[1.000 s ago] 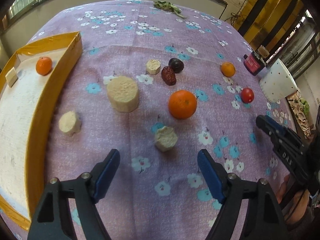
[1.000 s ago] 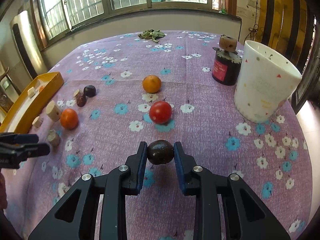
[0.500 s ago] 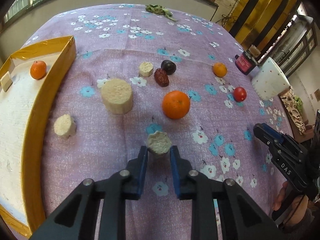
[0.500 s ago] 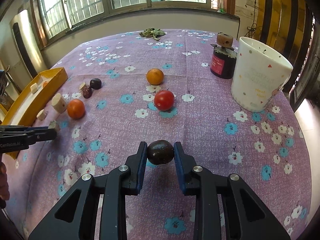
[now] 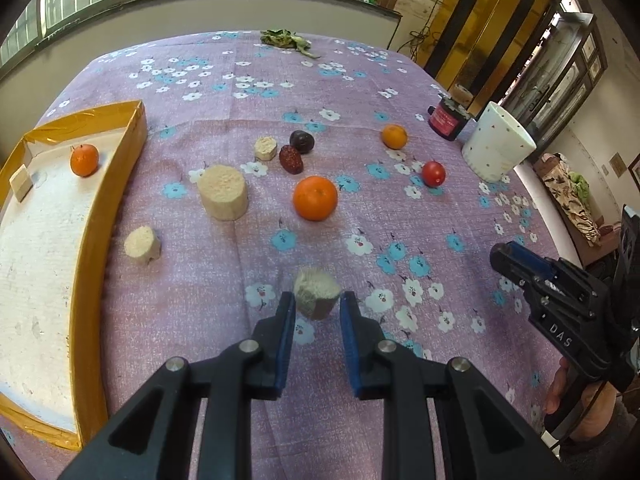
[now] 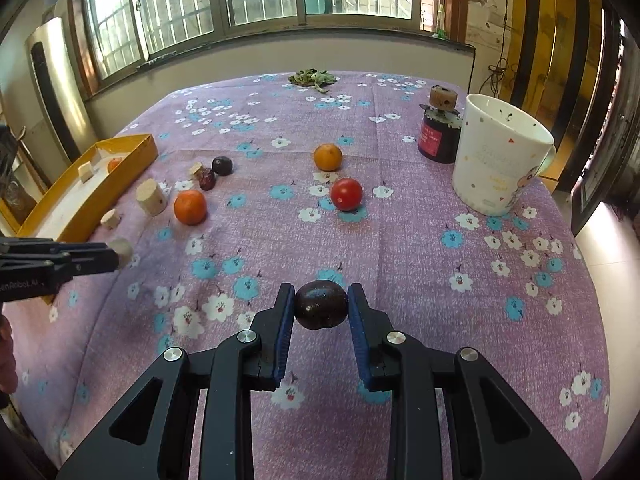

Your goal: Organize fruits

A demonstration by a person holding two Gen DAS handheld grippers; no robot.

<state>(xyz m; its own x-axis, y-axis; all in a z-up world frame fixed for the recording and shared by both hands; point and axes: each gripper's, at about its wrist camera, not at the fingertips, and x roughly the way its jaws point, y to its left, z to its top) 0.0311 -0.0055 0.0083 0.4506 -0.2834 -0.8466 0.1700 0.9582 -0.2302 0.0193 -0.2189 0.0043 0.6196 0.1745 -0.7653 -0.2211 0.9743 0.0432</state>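
My left gripper (image 5: 317, 304) is shut on a small beige chunk (image 5: 316, 292) and holds it above the cloth; it also shows in the right wrist view (image 6: 122, 251). My right gripper (image 6: 321, 304) is shut on a dark round fruit (image 6: 321, 304), held above the cloth. On the cloth lie a large orange (image 5: 315, 198), a small orange (image 5: 394, 136), a red tomato (image 5: 433, 173), a dark plum (image 5: 302, 141) and a red date (image 5: 291, 159). A yellow tray (image 5: 105, 216) at the left holds a small orange (image 5: 84, 159).
A large beige cylinder (image 5: 222, 192) and two smaller beige chunks (image 5: 142, 242) (image 5: 265, 148) lie near the tray. A white mug (image 6: 500, 160) and a dark jar (image 6: 438, 136) stand at the right. Green leaves (image 6: 312, 78) lie at the far edge.
My left gripper closed on the small beige chunk and lifted it off the cloth. My right gripper kept its hold on the dark fruit and rose a little.
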